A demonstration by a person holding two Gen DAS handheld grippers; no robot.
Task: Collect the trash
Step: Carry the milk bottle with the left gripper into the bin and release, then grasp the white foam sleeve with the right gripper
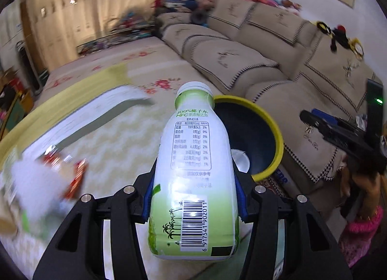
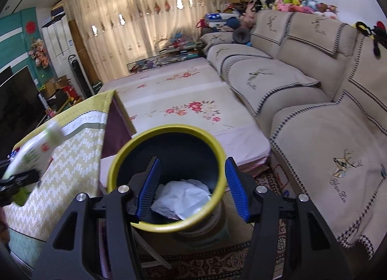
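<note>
Meanwhile left gripper point(image 1: 193, 197) clamps bottle point(image 1: 193, 171) near bin point(image 1: 271, 120).

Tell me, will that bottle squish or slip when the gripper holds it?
Probably not much. The bottle looks like stiff plastic; its sides keep their shape between the left gripper pads. Its glossy label could be a bit slippery. Being round, it would likely roll if laid down rather than dropped into the bin.

The left claw point(image 1: 193, 197) is clamped on a bottle point(image 1: 193, 171) between its pads; the right claw point(image 2: 193, 188) gapes wide, holding nothing.
</note>
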